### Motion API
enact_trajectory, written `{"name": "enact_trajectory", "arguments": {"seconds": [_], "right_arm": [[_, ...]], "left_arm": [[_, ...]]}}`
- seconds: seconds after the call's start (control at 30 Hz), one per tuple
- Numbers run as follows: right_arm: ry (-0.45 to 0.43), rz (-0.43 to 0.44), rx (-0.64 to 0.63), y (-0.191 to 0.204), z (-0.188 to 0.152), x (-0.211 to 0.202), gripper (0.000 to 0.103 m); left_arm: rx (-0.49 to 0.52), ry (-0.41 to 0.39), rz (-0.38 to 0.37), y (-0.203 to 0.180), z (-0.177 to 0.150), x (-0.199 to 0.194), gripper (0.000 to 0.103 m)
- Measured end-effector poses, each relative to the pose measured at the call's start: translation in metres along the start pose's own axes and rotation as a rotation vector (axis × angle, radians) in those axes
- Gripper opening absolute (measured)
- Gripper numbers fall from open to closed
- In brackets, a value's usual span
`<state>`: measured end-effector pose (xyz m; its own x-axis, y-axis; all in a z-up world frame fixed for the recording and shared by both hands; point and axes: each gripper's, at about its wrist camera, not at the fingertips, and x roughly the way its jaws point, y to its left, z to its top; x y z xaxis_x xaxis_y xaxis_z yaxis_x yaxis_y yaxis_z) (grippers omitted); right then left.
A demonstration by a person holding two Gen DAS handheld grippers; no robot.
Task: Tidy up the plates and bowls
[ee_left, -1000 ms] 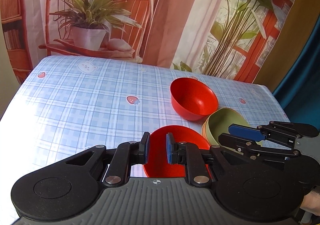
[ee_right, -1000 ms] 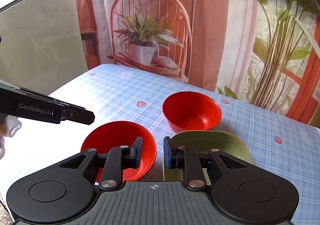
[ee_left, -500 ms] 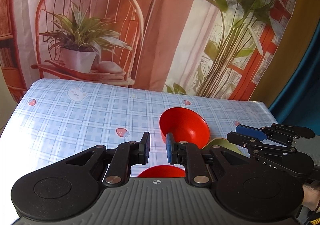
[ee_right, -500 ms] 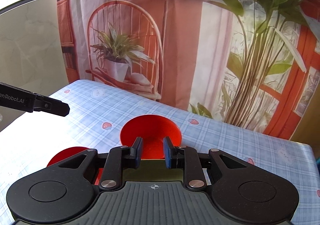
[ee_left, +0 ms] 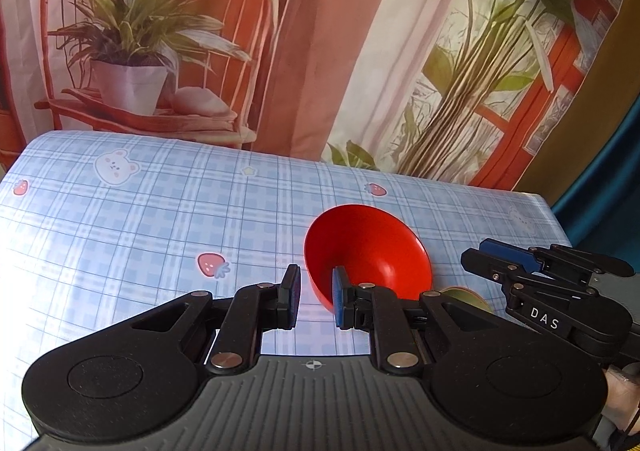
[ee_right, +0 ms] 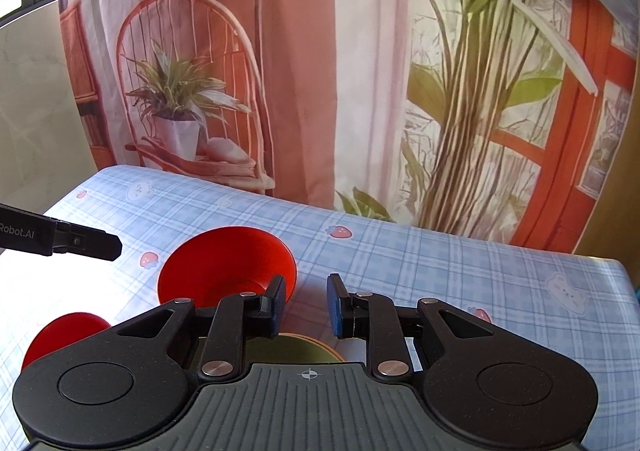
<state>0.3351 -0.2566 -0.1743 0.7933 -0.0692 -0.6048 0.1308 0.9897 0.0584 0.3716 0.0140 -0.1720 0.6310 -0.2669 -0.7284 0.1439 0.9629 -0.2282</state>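
Red plastic, glossy and deep, the round bowl (ee_left: 368, 251) sits on our blue checked tablecloth (ee_left: 160, 219), and it is what our coming move turns on. From our left gripper (ee_left: 316, 297) it lies just ahead and a little to the right; the blue pad of the right-hand finger overlaps its near rim in the left wrist view, though we cannot tell whether it touches. From our right gripper (ee_right: 306, 305) the same bowl lies ahead and to the left, its rim partly behind the left finger. We judge the left one nearer. A round bowl has no long axis, so only the rim's side matters.

Our left gripper's jaws stand at their narrowest, a small gap between the pads and nothing clamped. Our right gripper's jaws stand slightly apart, with only cloth between them.

Low at the frame edge, the olive-green plate (ee_right: 308, 347) lies close under our right gripper, mostly hidden. A second red dish (ee_right: 64, 335) shows to the left, near the table's front edge.
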Motion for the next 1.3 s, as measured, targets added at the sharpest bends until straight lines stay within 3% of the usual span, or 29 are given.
{"name": "enact_trajectory", "arguments": {"seconds": [0.4, 0.73, 1.1, 1.3], "right_arm": [[0.067, 0.045, 0.04, -0.003, -0.003, 0.041, 0.021], [0.093, 0.073, 0.018, 0.002, -0.005, 0.053, 0.02], [0.095, 0.082, 0.007, 0.005, -0.005, 0.055, 0.014], [0.054, 0.083, 0.009, 0.007, 0.003, 0.046, 0.014]], "left_arm": [[-0.018, 0.08, -0.014, 0.005, 0.0, 0.044, 0.018], [-0.031, 0.108, -0.043, 0.004, 0.0, 0.056, 0.018], [-0.014, 0.099, -0.065, 0.002, -0.001, 0.054, 0.018], [-0.008, 0.057, -0.057, 0.0, 0.006, 0.042, 0.018]]}}
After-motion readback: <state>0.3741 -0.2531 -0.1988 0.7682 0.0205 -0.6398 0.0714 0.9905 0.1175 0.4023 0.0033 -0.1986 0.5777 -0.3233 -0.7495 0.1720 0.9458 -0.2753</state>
